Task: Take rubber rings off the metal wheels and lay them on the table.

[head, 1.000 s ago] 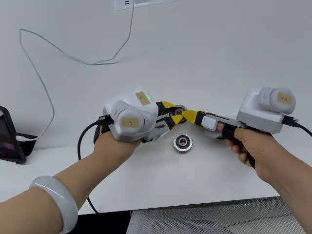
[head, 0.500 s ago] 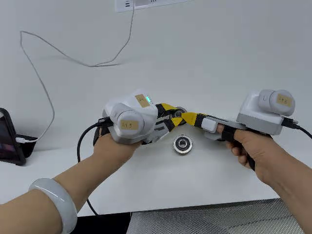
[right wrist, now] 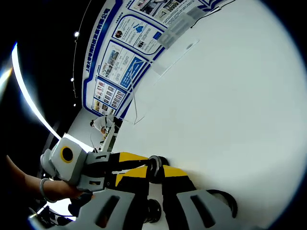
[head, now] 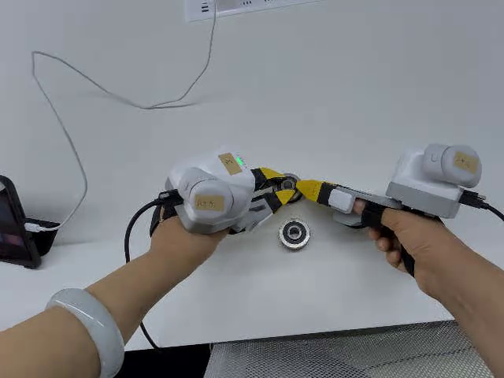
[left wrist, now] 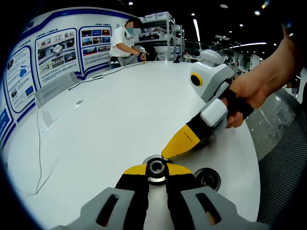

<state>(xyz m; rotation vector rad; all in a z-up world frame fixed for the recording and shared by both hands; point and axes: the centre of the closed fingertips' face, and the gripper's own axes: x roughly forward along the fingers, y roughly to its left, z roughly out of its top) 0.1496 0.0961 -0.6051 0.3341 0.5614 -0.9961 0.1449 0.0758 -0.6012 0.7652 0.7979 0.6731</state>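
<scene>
My left hand [head: 185, 240]: closest to me, wrapped around the grip of the left gripper, with a pale bracelet [head: 90, 323] on the wrist.
My right hand [head: 413, 240]: holding the other grip, off to the right.
Second wheel [head: 294, 232]: lying flat on the table [head: 331, 118], just in front of the two sets of tips and touched by neither.
Left gripper [head: 277, 187]: jaws closed down on the wheel [left wrist: 157, 167]. In its own view I see one yellow tip on each side of the hub.
Right gripper [head: 303, 189]: comes in from the right. Its jaws stand close together with the wheel's edge between the tips, and they seem to pinch the rim.
Rubber ring: I cannot tell it apart from the dark rim of either wheel.
Wheel: held just above the table between the two grippers, a little beyond the second wheel.
Black cable [head: 134, 228]: loops down from the left gripper over the table's near edge.
Dark device [head: 16, 220]: at the far left edge of the table, with a white plug in it.
White cable [head: 75, 157]: runs across the back of the table and up to a socket plate [head: 236, 5].
Person [left wrist: 125, 43]: standing far off beyond the table, seen in the left gripper view.
</scene>
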